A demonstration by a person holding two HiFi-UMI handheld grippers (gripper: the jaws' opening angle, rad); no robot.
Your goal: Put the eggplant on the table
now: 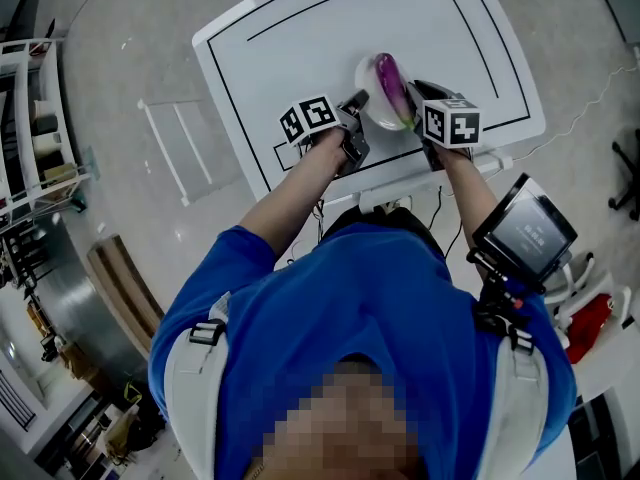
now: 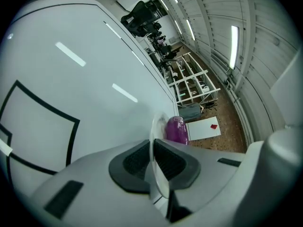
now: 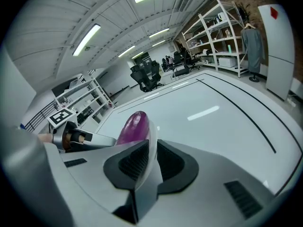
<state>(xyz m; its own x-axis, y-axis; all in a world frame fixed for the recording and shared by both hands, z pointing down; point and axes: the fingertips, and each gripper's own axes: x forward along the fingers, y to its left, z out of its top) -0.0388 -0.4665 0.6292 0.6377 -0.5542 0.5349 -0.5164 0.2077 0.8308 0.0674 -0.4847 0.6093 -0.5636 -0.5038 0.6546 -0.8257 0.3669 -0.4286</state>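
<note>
Both grippers are clamped on the same white plate, one on each side of its rim

- left gripper: its own view shows the dark pads pinched on the thin plate edge, no gap
- right gripper: same in its view, jaws closed on the plate rim with the edge running straight up between them
- eggplant: purple, lying in the plate, long axis pointing away from the person. From the left gripper it shows just past the rim; from the right gripper it sits on the far side of the rim
- eggplant is not on the table, it's in the plate
- plate is over the near part of the white table, inside the black outline; can't tell if it touches the top or hangs just above it
- right view also catches the other gripper across the plate
- a screen is strapped to the person's right forearm
</note>
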